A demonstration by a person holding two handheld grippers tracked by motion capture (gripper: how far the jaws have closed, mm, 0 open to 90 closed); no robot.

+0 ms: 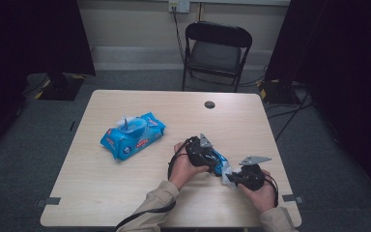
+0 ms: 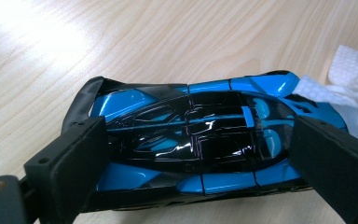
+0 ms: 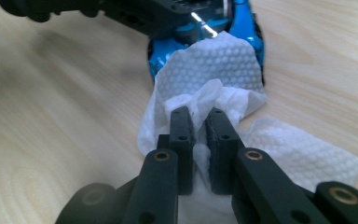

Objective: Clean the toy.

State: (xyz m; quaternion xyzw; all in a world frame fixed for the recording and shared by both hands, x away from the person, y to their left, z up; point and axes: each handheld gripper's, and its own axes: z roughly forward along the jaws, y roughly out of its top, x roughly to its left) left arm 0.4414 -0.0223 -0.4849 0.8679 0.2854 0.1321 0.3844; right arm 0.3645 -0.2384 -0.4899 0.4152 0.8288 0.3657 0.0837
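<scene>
Toy car (image 2: 200, 149) clamped lengthwise, wipe (image 3: 205, 84) pinched against it

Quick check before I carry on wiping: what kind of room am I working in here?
Probably a lab or studio set up for recording, not a home: a plain wooden table on grey carpet, black curtains at both sides, a folding chair against the wall, and cables trailing across the floor.

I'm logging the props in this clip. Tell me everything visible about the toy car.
The toy car is a glossy blue and black sports model, plastic-looking, upright on the wooden table near its front right. The left gripper clamps it between both jaws. A white dimpled wipe, pinched in the right gripper, lies draped over one end.
</scene>
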